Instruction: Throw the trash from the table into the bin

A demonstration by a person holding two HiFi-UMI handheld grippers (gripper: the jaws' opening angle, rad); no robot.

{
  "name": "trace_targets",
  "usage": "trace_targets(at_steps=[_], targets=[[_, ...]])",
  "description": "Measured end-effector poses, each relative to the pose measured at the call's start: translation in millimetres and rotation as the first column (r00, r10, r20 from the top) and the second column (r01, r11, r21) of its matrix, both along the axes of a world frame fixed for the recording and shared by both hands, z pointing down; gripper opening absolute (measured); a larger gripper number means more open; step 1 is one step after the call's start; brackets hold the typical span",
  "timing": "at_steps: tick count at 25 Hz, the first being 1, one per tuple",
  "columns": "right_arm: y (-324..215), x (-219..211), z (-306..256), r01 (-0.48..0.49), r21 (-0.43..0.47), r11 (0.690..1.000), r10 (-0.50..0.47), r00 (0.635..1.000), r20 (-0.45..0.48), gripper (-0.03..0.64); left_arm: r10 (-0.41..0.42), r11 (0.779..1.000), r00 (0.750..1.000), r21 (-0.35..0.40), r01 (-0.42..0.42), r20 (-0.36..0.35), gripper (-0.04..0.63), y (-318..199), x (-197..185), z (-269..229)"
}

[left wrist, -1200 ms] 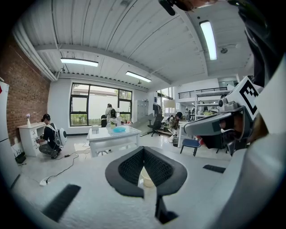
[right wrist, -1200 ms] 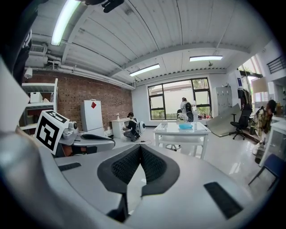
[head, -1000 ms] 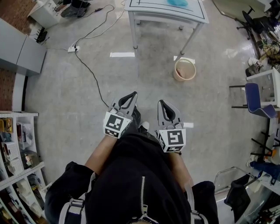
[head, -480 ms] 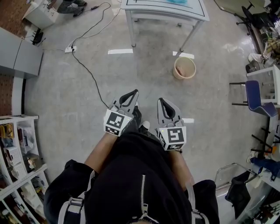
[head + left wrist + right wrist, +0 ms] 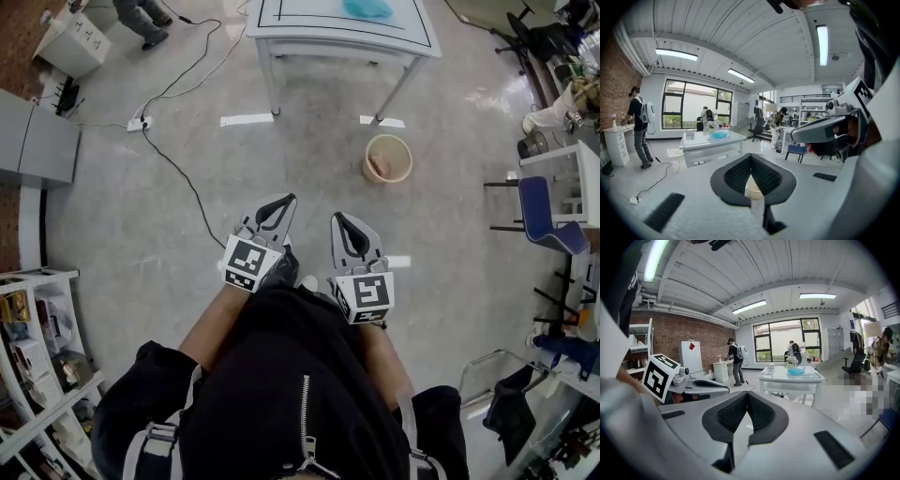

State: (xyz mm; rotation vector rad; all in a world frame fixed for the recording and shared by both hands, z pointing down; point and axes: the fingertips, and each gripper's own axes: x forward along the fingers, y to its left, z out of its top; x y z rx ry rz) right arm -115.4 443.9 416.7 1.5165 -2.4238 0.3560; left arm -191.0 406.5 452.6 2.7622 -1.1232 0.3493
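We are only at the start: the blue trash [image 5: 367,7] is lying on the counter [image 5: 309,19], well apart from the bin [image 5: 387,157] on the floor. We are holding the left tool [image 5: 278,208] and the right tool [image 5: 339,225] pressed together, both empty, far from the counter.

The white table [image 5: 309,13] carries one blue lump [image 5: 367,7] — the grey floor [image 5: 131,234] (by its leg) bears a tan bin [image 5: 387,157].
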Motion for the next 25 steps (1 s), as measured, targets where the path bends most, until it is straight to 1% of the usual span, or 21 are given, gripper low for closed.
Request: trace_targets(at_steps=[6, 13, 21, 23, 25], targets=[[-41, -6, 2, -0.034, -0.011, 0.999, 0.034, 0.999, 0.001, 0.009, 0.033, 0.999, 0.999, 0.003, -0.033, -0.009, 0.006, -41, -4, -1], [-78, -17, 9, -0.053, -0.021, 0.998, 0.053, 0.999, 0.0, 0.009, 0.04, 0.999, 0.999, -0.005, -0.04, -0.018, 0.006, -79, -17, 7], [-115, -50, 5, -0.053, -0.003, 0.999, 0.053, 0.999, -0.002, 0.009, 0.034, 0.999, 0.999, 0.011, -0.033, -0.037, 0.006, -111, -48, 1], [-120, -56, 3, -0.052, -0.003, 0.999, 0.052, 0.999, -0.005, 0.009, 0.032, 0.999, 0.999, 0.016, -0.031, -0.04, 0.006, -117, -52, -1], [-122, -59, 2, -0.05, -0.007, 0.999, 0.05, 0.999, -0.013, 0.009, 0.037, 0.999, 0.999, 0.027, -0.037, -0.03, 0.006, -119, -52, -2]])
